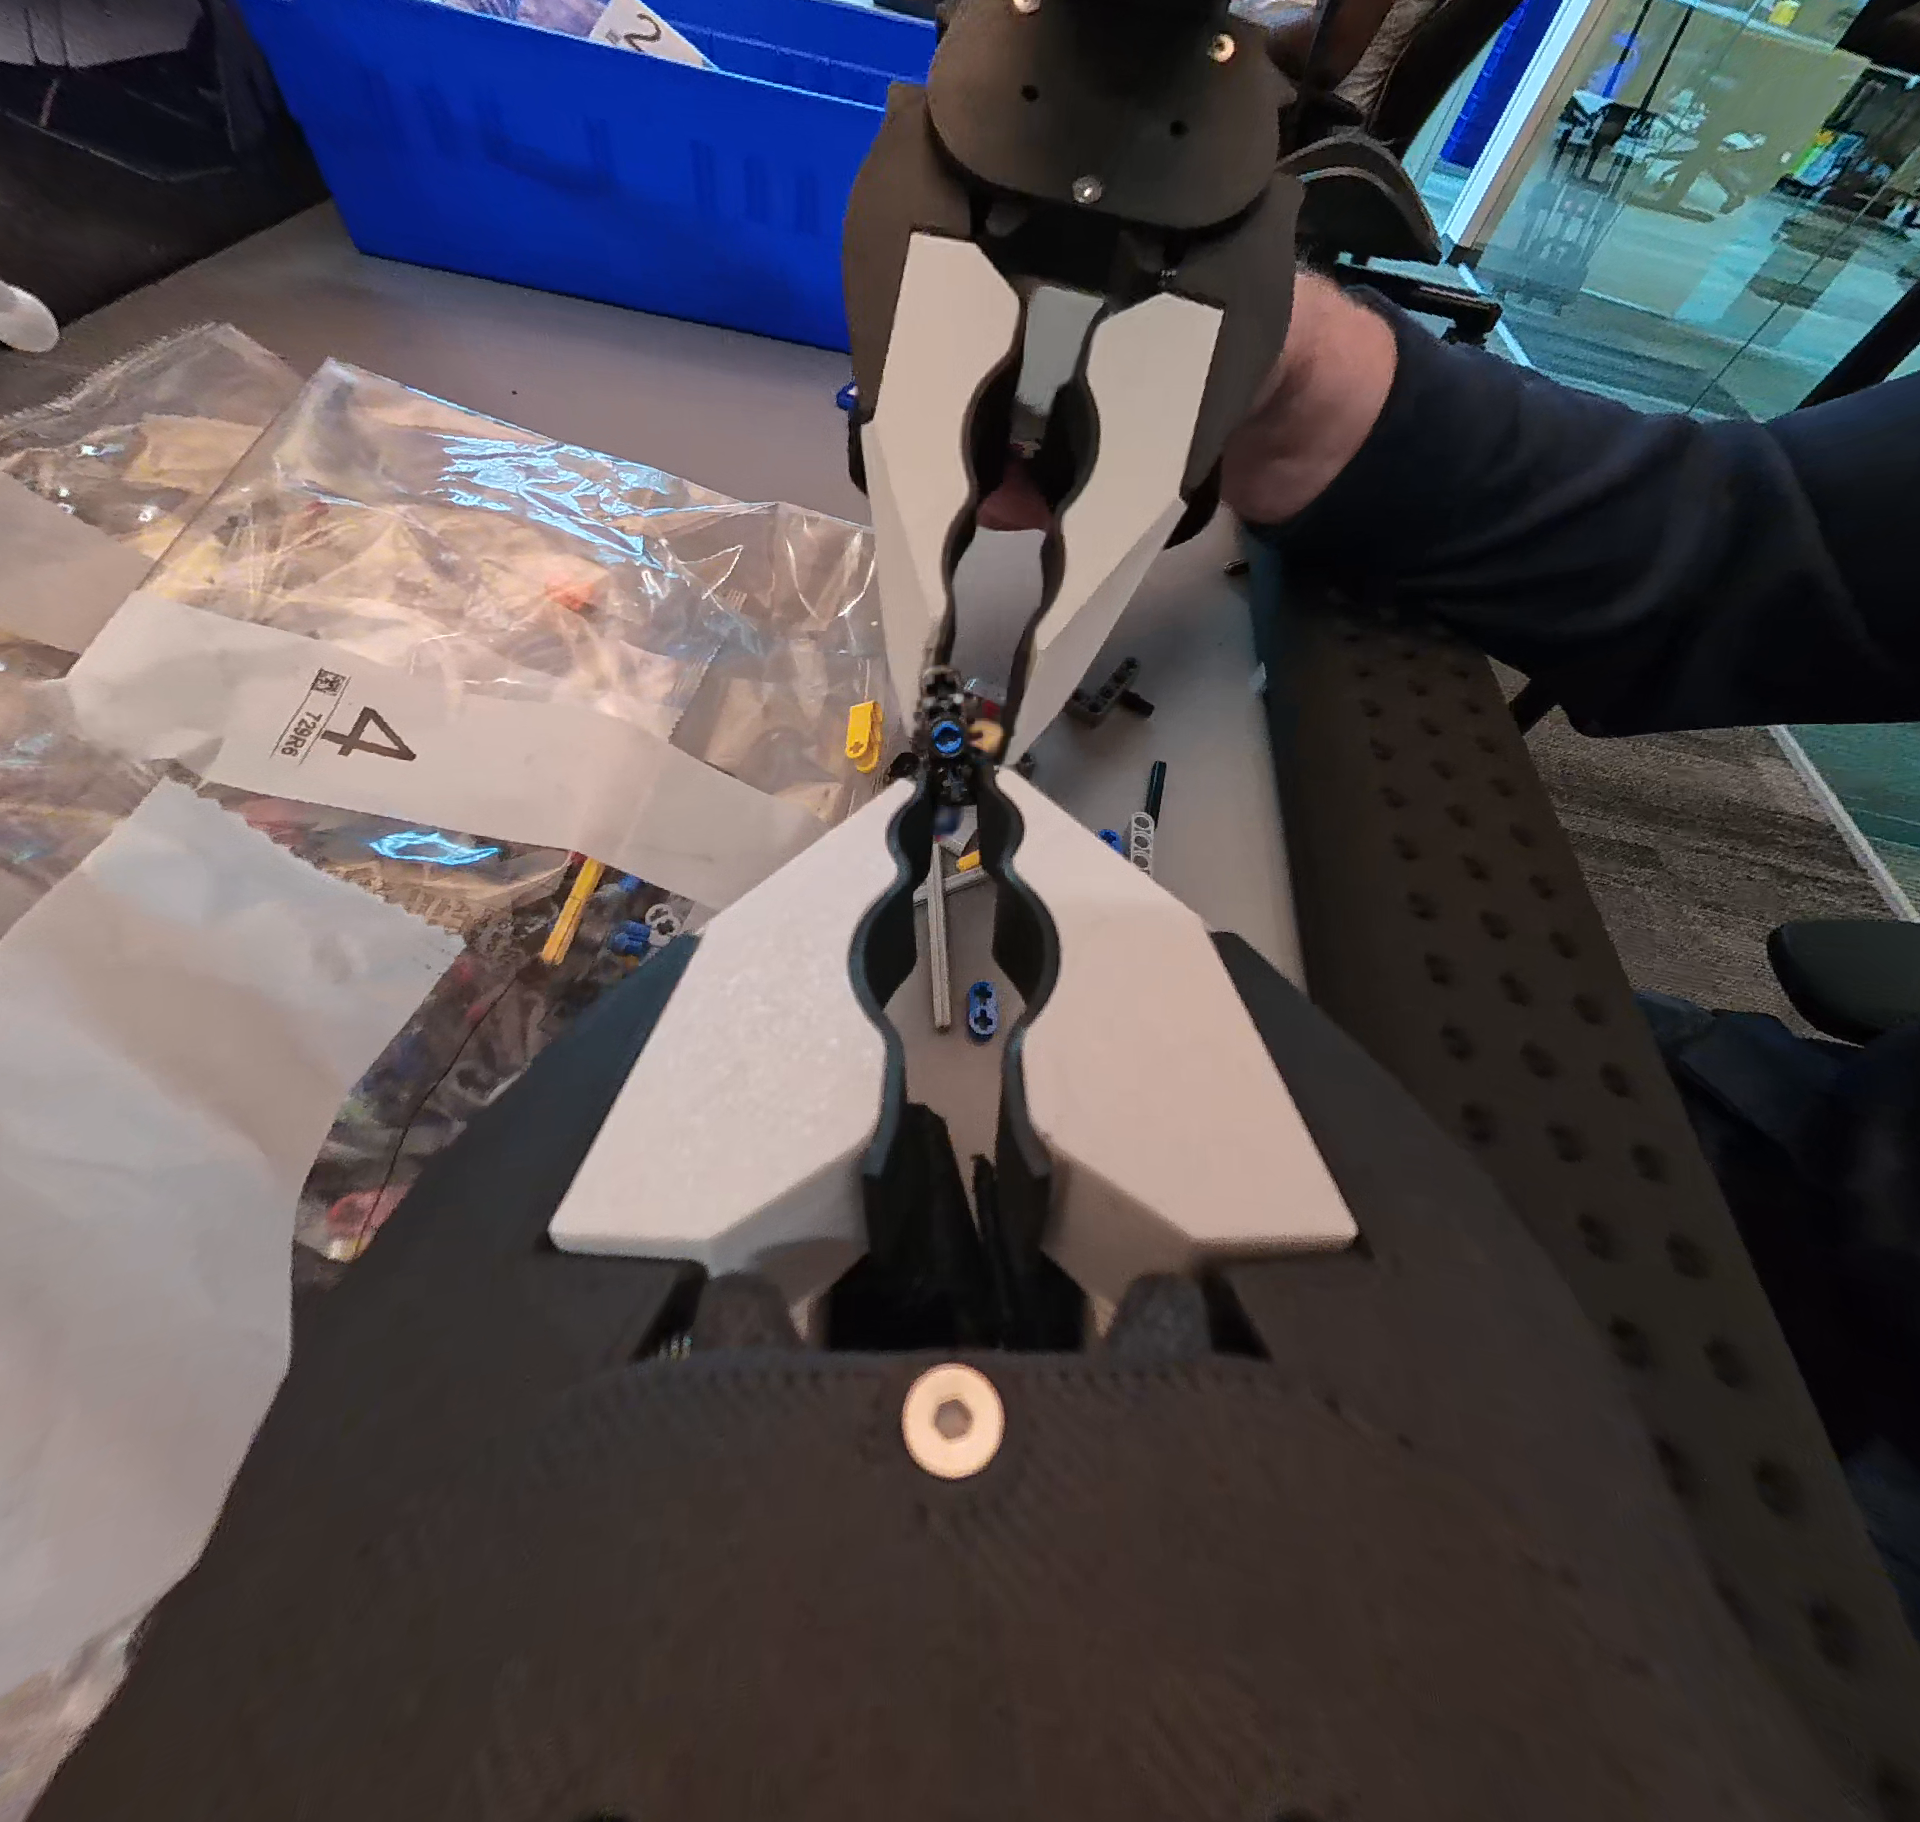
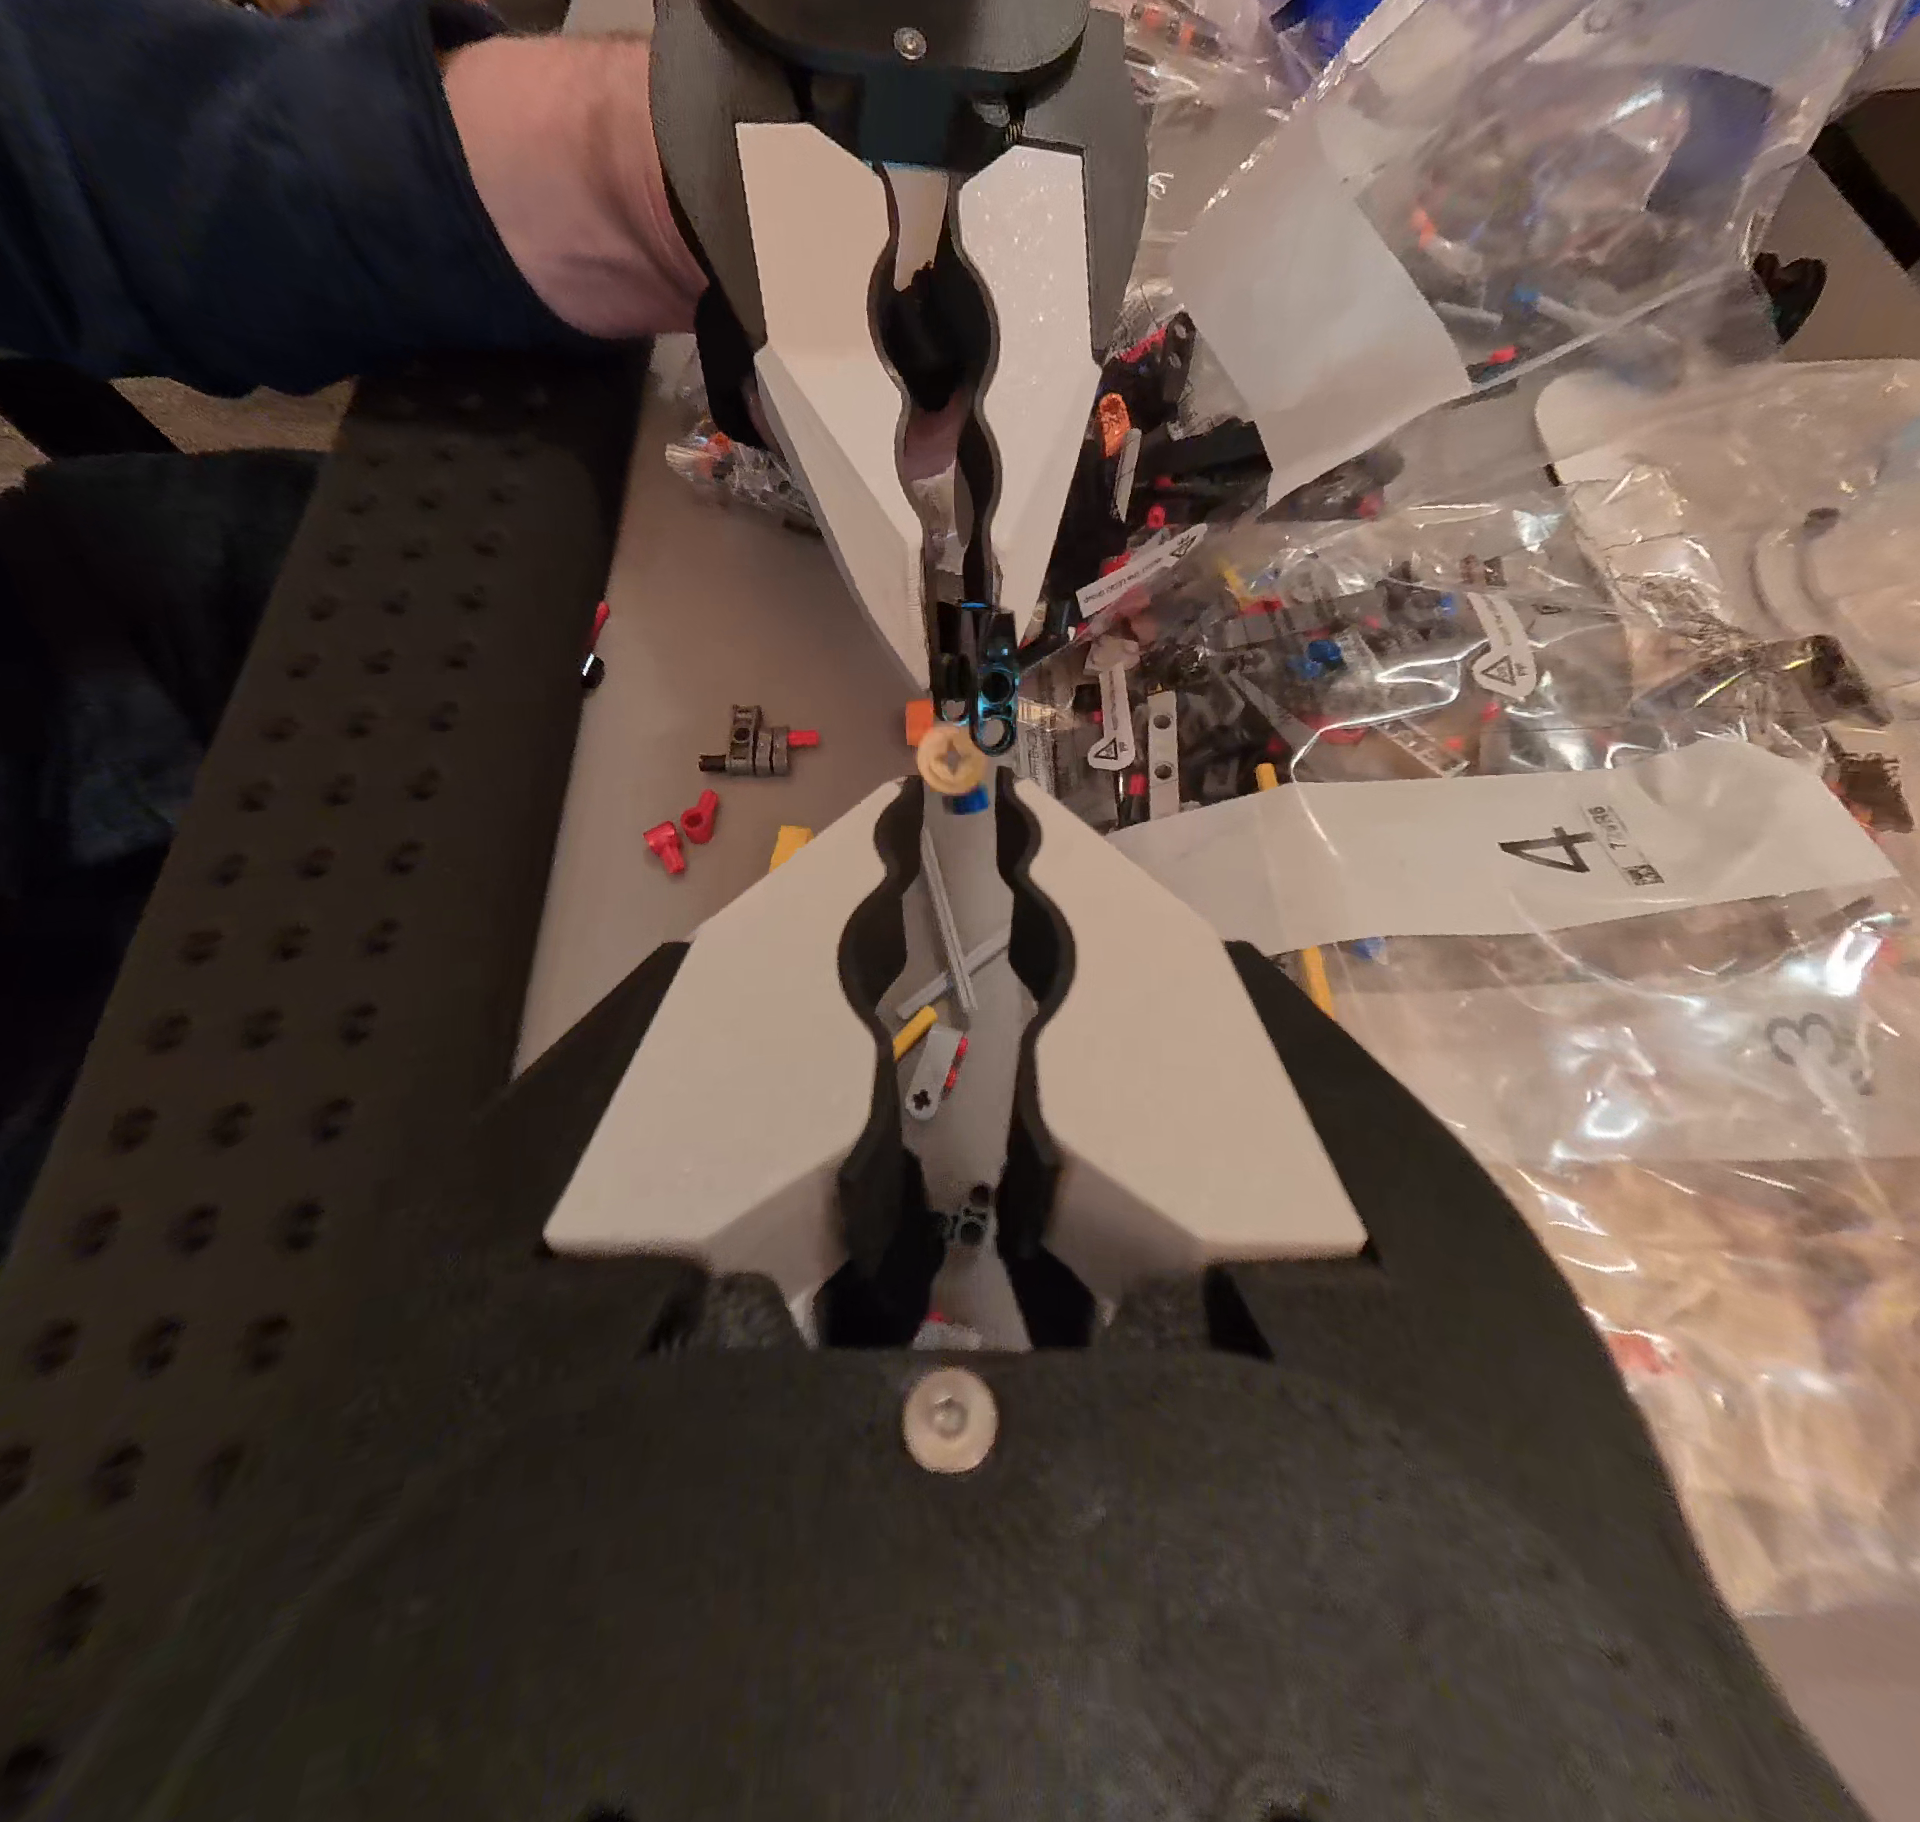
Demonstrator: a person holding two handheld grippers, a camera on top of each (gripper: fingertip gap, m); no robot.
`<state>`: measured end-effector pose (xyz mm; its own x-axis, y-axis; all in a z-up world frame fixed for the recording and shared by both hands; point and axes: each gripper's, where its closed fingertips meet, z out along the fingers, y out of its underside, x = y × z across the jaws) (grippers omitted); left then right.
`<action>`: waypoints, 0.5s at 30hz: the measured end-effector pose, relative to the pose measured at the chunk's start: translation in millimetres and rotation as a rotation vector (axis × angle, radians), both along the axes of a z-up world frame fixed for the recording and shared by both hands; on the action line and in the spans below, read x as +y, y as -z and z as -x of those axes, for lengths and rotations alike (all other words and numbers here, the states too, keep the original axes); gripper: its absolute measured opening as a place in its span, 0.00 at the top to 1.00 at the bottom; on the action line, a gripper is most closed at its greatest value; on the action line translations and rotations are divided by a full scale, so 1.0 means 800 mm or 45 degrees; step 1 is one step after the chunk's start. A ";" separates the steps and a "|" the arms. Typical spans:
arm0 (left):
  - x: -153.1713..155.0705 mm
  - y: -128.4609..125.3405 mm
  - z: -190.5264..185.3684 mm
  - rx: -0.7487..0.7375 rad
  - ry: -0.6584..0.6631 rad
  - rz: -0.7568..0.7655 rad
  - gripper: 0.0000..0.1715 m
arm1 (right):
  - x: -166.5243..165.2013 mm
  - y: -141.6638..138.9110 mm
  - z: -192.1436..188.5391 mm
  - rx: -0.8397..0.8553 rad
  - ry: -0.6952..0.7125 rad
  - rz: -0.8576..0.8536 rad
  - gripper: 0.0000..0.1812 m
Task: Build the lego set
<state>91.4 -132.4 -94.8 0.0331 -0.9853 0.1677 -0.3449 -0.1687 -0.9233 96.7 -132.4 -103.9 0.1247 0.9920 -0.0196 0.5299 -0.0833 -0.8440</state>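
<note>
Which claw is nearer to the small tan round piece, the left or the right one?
Right. The right claw pinches the tan piece at its tips; the left claw faces it, holding a black piece just beside the tan one.

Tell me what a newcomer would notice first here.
Two white-fingered grippers meet tip to tip mid-frame: the left gripper pinches a small black lego assembly, and the right gripper holds a tan pin against it. Clear numbered parts bags crowd the grey table, before a blue bin.
</note>
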 end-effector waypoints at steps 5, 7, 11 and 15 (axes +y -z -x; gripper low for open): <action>-0.001 0.003 -0.003 -0.005 0.010 0.015 0.96 | 0.003 0.003 0.000 0.003 0.025 0.045 0.83; -0.006 -0.002 -0.007 -0.036 0.032 0.013 0.96 | 0.002 -0.001 0.004 0.046 0.015 0.077 0.83; -0.007 0.001 -0.013 -0.014 0.024 -0.019 0.96 | -0.005 -0.014 0.013 0.158 -0.037 0.128 0.89; -0.006 -0.002 -0.012 -0.029 0.021 -0.054 0.96 | -0.005 -0.017 0.011 0.142 -0.039 0.053 0.91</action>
<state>101.0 -137.1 -92.9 0.0134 -0.9919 0.1265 -0.3258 -0.1239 -0.9373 87.6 -136.4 -90.3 0.0894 0.9933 -0.0728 0.4357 -0.1048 -0.8940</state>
